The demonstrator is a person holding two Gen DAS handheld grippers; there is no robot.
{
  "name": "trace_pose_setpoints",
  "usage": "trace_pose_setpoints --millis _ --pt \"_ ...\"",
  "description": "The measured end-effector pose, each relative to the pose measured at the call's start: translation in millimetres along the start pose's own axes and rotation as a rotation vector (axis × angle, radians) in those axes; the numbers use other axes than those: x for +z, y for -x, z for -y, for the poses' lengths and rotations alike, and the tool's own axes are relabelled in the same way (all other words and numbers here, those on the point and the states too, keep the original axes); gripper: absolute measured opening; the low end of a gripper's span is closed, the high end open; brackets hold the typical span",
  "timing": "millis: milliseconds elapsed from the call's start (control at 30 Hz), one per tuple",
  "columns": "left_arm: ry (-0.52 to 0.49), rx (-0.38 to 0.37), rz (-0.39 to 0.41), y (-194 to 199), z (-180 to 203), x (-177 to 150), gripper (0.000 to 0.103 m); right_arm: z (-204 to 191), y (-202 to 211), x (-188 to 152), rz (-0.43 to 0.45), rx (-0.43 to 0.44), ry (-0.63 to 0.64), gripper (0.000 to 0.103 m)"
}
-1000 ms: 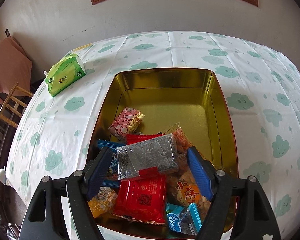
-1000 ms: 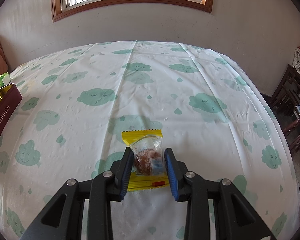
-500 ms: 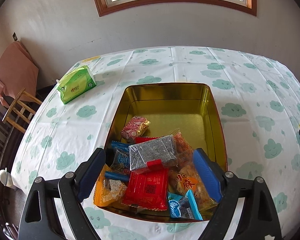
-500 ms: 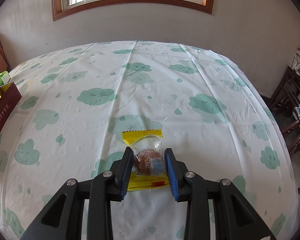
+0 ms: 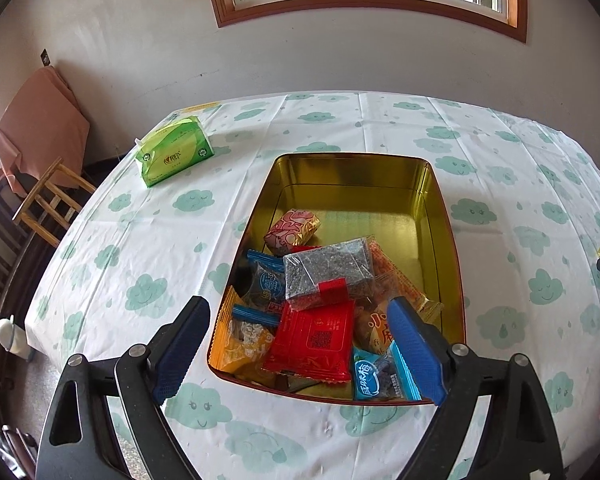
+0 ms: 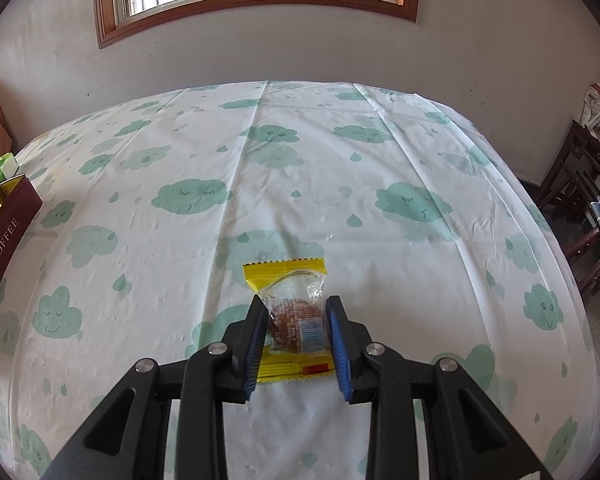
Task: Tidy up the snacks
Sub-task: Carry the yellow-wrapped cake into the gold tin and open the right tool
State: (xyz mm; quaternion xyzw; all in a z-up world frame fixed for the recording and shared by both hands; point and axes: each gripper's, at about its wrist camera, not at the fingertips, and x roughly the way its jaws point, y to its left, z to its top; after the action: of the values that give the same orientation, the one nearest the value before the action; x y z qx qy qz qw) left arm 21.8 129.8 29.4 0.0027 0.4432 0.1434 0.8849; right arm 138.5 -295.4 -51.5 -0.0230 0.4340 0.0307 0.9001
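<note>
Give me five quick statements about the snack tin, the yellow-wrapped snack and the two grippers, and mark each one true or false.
1. The gold tin is packed full to its far wall. False: the snacks crowd the near end; the far half is bare.
2. The right gripper is shut on the yellow-wrapped snack. True.
3. The left gripper holds the grey packet. False: its jaws stand wide open and empty above the tin; the packet lies on the pile.
4. A green tissue pack lies on the tablecloth outside the tin. True.
5. The yellow-wrapped snack is inside the tin. False: it is on the tablecloth, apart from the tin.
</note>
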Motion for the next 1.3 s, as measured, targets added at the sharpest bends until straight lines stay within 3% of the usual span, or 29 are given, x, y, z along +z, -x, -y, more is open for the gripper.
trace_pose_setpoints --millis 233,467,1300 --pt "0.023 0.003 -0.009 0 -12 -7 0.089 -8 5 0 -0.012 -0.013 -0.024 0.027" --pt "0.058 0.001 -0.015 0 -24 -15 0.089 -33 24 2 0.005 0.026 -0.003 0.027" --pt "0.141 0.035 -0.031 -1 -65 -32 0.097 -224 82 9 0.069 0.324 0.274 0.026"
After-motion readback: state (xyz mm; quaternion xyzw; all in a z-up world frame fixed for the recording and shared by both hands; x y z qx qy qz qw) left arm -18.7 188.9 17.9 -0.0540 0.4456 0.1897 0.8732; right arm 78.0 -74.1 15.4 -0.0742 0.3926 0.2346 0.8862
